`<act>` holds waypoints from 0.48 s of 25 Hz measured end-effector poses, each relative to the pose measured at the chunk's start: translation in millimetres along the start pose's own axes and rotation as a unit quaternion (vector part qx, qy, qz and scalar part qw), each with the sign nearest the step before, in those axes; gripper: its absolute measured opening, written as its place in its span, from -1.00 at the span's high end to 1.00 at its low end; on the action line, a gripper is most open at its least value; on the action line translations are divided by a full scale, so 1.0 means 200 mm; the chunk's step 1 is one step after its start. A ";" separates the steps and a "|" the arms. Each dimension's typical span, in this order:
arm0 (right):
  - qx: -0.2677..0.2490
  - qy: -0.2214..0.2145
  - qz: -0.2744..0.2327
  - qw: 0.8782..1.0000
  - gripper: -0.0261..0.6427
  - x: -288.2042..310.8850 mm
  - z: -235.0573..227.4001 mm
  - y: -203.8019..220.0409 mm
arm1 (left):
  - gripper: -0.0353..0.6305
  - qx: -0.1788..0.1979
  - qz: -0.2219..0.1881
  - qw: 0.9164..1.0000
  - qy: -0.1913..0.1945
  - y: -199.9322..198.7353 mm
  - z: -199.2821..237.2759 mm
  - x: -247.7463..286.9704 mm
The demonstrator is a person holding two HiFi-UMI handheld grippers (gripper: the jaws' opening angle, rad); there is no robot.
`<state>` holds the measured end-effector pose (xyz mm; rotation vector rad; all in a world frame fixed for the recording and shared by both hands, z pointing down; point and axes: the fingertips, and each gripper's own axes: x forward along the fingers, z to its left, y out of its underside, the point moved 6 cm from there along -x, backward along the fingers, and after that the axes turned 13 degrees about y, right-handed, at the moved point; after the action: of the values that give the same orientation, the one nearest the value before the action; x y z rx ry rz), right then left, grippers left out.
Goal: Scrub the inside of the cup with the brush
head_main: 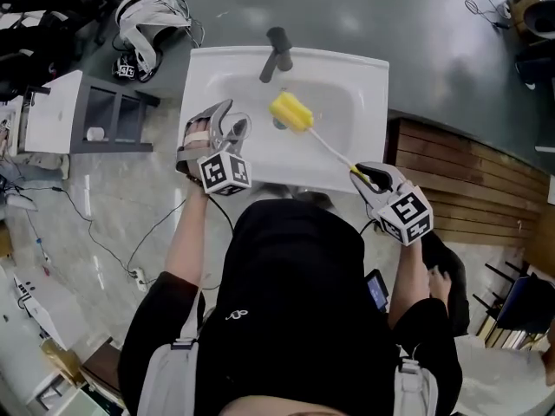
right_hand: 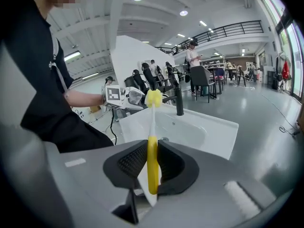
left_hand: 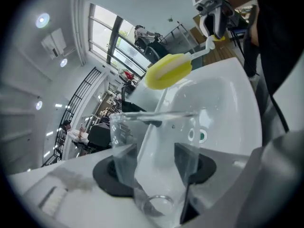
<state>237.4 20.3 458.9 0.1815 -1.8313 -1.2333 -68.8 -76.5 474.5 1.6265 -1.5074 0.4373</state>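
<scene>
L tongs [head_main: 228, 121] are clamped on the cup [left_hand: 154, 146], pads pressing its clear walls from both sides, jaws set wide to fit it. Cup's tipped, mouth facing away from the tongs toward the sink [head_main: 368, 81] basin. R tongs [head_main: 364, 177] are closed tight on the yellow end of the brush [right_hand: 152, 158] handle. The rest of the stick runs out ahead of them, w/ the yellow sponge head [head_main: 290, 111] at the far end, over the basin.

Head's outside the cup: just beyond the L tongs & a bit to their right, near the rim but not in it. So both things are in hand over the sink, but no scrubbing's going on right now. Can't tell if the inside's had any passes; no suds or water visible in the cup. Left to do, I'd say: bring head to the mouth, push in, work it round walls & bottom.
</scene>
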 end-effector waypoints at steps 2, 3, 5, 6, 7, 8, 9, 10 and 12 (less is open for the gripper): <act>-0.012 -0.011 0.000 1.000 0.72 0.01 0.03 -0.01 | 0.09 0.025 0.013 1.000 -0.005 0.00 0.00 0.00; -0.019 -0.016 0.000 1.000 0.72 0.01 0.04 -0.02 | 0.09 0.034 0.018 0.999 -0.006 0.00 0.00 0.01; -0.033 -0.027 0.000 0.999 0.72 0.01 0.06 -0.04 | 0.09 0.043 0.027 0.999 -0.008 0.00 0.00 0.01; -0.039 -0.032 0.001 0.999 0.72 0.01 0.07 -0.04 | 0.09 0.049 0.032 0.998 -0.009 -0.01 0.00 0.01; -0.046 -0.038 0.001 0.998 0.72 0.00 0.08 -0.05 | 0.09 0.058 0.038 0.998 -0.010 -0.01 0.00 0.01; -0.052 -0.043 0.002 0.998 0.72 0.00 0.09 -0.06 | 0.09 0.068 0.043 0.997 -0.011 -0.02 0.00 0.01; -0.058 -0.048 0.004 0.997 0.72 -0.01 0.10 -0.06 | 0.09 0.079 0.047 0.996 -0.011 -0.02 -0.01 0.01; -0.063 -0.053 0.005 0.997 0.72 -0.01 0.11 -0.06 | 0.09 0.088 0.049 0.995 -0.011 -0.02 -0.01 0.01; -0.075 -0.062 0.009 0.995 0.72 -0.01 0.13 -0.06 | 0.09 0.104 0.052 0.993 -0.009 -0.04 -0.03 0.02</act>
<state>215.2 32.4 444.9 0.0046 -1.8314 -1.3900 -60.1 -75.0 477.3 1.7189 -1.6098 0.6572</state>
